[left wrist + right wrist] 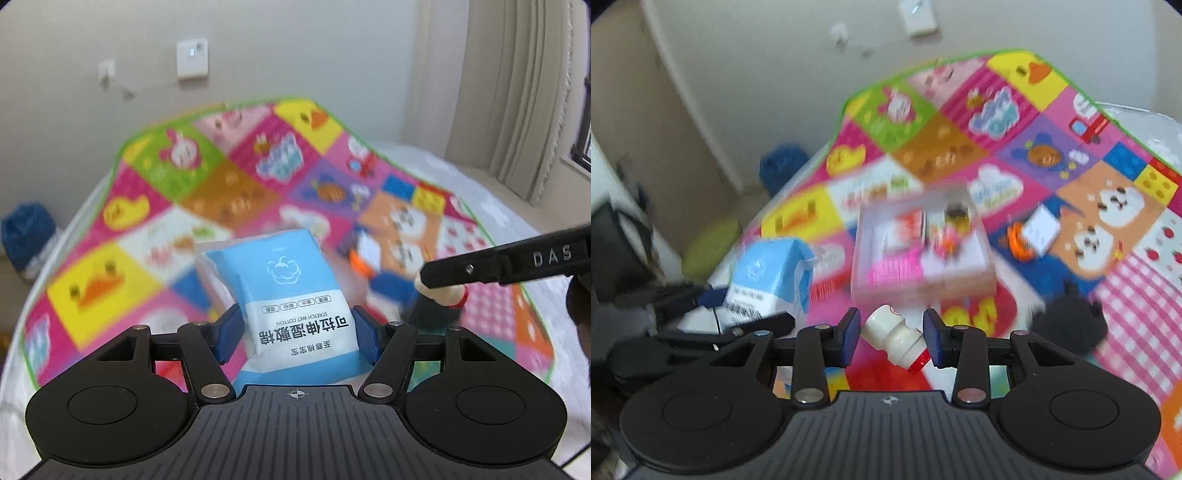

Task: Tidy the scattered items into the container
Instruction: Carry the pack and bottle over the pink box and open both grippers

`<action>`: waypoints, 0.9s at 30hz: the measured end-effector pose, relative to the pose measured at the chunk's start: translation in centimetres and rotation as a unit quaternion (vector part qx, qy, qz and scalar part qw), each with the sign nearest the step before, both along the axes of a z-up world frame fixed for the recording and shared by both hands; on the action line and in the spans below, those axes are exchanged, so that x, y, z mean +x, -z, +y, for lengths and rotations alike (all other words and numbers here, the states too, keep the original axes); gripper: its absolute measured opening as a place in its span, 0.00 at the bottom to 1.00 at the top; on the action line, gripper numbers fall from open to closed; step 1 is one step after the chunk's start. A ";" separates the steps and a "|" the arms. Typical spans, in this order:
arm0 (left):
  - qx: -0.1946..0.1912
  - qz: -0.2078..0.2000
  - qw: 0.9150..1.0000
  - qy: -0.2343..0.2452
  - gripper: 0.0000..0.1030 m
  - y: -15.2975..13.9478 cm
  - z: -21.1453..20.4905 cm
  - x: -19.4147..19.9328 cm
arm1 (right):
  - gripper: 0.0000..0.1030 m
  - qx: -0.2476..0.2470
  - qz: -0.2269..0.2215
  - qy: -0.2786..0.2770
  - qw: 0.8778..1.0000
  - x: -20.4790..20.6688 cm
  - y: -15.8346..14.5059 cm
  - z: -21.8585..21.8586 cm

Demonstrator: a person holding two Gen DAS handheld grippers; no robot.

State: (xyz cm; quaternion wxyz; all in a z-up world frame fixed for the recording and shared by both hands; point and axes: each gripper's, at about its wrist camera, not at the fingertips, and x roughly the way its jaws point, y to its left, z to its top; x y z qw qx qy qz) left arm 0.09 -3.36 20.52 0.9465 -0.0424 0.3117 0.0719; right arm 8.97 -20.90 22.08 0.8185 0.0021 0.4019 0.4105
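My left gripper (297, 332) is shut on a blue and white wet-cotton pack (291, 295), which stands up between its blue pads above the mat. In the right wrist view that pack (768, 273) hangs at the left. My right gripper (891, 338) is shut on a small white bottle with a red cap (895, 338), lying tilted between the pads; the bottle (439, 295) also shows in the left wrist view under a right finger (517, 264). A clear box container (919, 280) with several small items inside sits on the mat just beyond the right gripper.
A bright patchwork play mat (1052, 92) covers the bed. On it lie an orange toy (1015, 240), a white card (1039, 227) and a black fluffy thing (1067, 321). A blue bundle (26, 229) sits off the bed, a wall behind, curtains (517, 92) right.
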 end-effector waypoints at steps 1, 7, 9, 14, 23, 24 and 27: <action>0.008 -0.010 1.000 0.002 0.66 -0.7 0.4 1.2 | 0.35 0.025 0.003 0.011 1.000 1.3 -0.6 0.4; 0.054 -0.046 0.997 -0.008 0.96 -2.6 2.5 6.9 | 0.64 0.113 -0.007 0.090 0.990 8.5 -2.4 3.1; 0.022 -0.038 0.998 -0.035 0.96 -1.4 3.3 6.8 | 0.64 0.114 -0.004 0.102 0.988 9.4 -1.8 2.2; -0.021 0.030 0.999 -0.034 0.97 5.0 -0.1 5.0 | 0.68 0.034 -0.030 0.132 0.990 9.5 2.6 -2.2; -0.166 0.135 0.974 -0.068 0.99 15.6 -6.8 4.8 | 0.75 -0.118 -0.019 0.166 0.979 7.9 11.0 -11.4; -0.175 0.138 0.972 -0.073 0.99 16.3 -6.8 5.2 | 0.75 -0.135 -0.022 0.166 0.977 7.7 11.6 -12.0; -0.171 0.145 0.973 -0.045 0.99 17.9 -7.1 5.1 | 0.78 -0.188 -0.038 0.151 0.970 6.5 13.2 -13.2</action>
